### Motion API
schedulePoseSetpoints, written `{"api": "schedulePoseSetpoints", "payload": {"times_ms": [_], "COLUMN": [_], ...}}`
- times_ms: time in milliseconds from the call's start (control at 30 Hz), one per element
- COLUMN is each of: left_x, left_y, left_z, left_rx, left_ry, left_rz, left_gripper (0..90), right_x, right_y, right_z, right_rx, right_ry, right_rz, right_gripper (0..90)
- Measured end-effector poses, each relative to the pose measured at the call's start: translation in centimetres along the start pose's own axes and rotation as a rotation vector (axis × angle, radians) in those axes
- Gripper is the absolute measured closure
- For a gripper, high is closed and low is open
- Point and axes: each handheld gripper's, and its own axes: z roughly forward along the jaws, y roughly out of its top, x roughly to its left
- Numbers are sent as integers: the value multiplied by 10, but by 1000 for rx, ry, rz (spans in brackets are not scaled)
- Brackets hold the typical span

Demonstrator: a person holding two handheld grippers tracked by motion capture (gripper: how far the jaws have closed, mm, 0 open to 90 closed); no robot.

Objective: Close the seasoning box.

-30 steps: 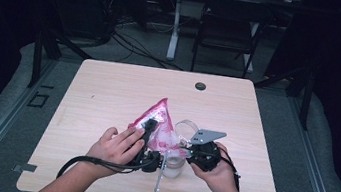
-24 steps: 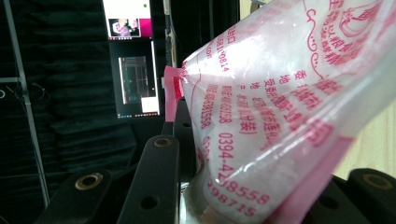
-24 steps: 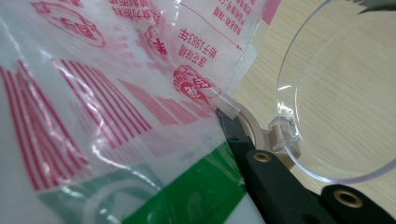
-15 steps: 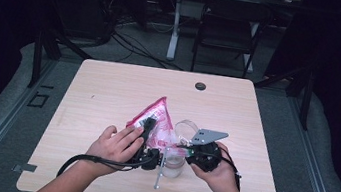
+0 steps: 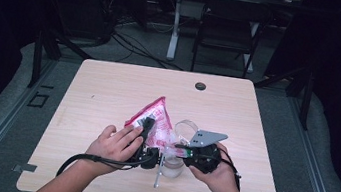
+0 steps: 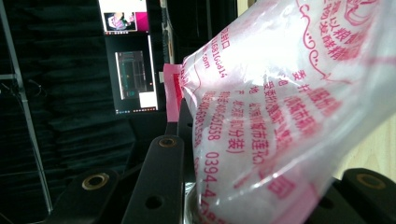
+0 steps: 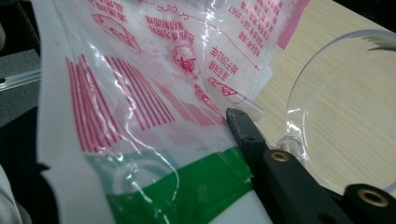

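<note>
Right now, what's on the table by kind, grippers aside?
Pink-printed plastic bag: 1
Clear plastic cups: 2, the second between the hands
Thin metal rod: 1
Black grommet in the tabletop: 1
Total: 5

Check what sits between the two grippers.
High view: the pink printed bag and a clear cup lie between the left gripper and right gripper.

Bag lower end: hidden in the high view behind the left hand (image 5: 114,143) and the left gripper (image 5: 148,138).
Bag (image 6: 280,116) print: blurred, cropped by the frame edges.
Clear cup (image 7: 327,93): rim cut off at right.
Right gripper (image 5: 178,152) jaw tips: covered by plastic.
</note>
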Motion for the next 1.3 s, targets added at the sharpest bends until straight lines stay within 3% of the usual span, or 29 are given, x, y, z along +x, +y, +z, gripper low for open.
{"api": "schedulePoseSetpoints", "payload": {"times_ms": [67,133,167,200,600,767,1300], "left_x": [0,1,0,1,1,1,0], "left_y": [0,0,-1,-1,1,3,2], "left_z": [0,-1,0,-1,-4,-7,-8], "left_rx": [2,1,-24,-3,-16,-25,-29], "left_ry": [-10,-9,13,-6,-4,5,6], "left_rz": [-9,-11,-16,-15,-17,-3,-16], "left_gripper": [776,776,776,776,776,775,774], "right_x": [0,0,0,-1,-5,-8,-7], "right_y": [0,0,0,-1,-3,-5,-5], "right_z": [0,-1,-1,-1,1,3,6], "right_rx": [-4,-8,-9,-15,7,23,27], "right_ry": [-2,-1,-2,10,15,15,18], "right_rz": [-2,-3,1,14,53,93,112], "right_gripper": [800,876,899,900,900,900,900]}}
